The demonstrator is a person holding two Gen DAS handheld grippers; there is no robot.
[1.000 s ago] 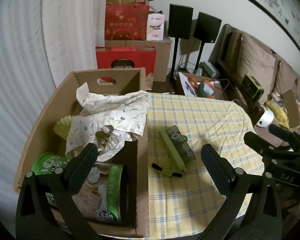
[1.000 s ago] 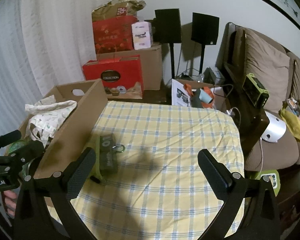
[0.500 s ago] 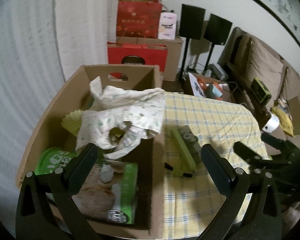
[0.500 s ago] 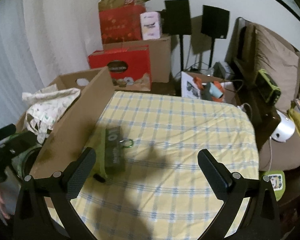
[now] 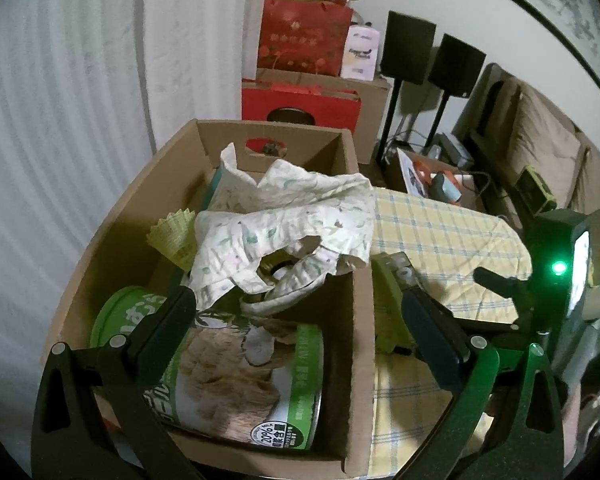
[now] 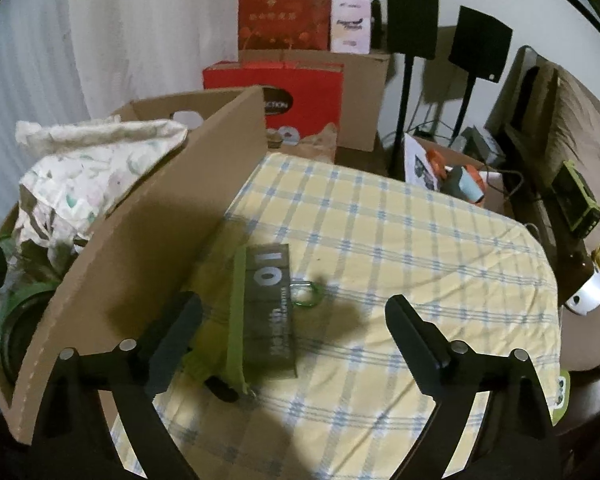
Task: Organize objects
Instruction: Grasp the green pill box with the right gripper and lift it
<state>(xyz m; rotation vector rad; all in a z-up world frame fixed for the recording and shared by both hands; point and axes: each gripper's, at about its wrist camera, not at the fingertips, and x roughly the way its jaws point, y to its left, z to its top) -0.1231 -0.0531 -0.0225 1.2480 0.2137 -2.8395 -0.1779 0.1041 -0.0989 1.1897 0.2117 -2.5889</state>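
Here, one cardboard box (image 5: pixel 356 344) holds two cans (image 5: pixel 240 380).

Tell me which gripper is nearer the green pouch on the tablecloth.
Right. The right gripper hangs open over the green pouch; the left gripper straddles the cardboard box wall beside it.

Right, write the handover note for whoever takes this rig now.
Right gripper: open, jaws have just been closing a little, nothing pinched; the green and grey pouch lies on the checked tablecloth between and just ahead of them.
Left gripper: open and empty, poised over the cardboard box.
Done: patterned cloth, green tin and yellow-green paper cups already sit in the box.
Left: grasp the pouch beside the box wall and put it in.
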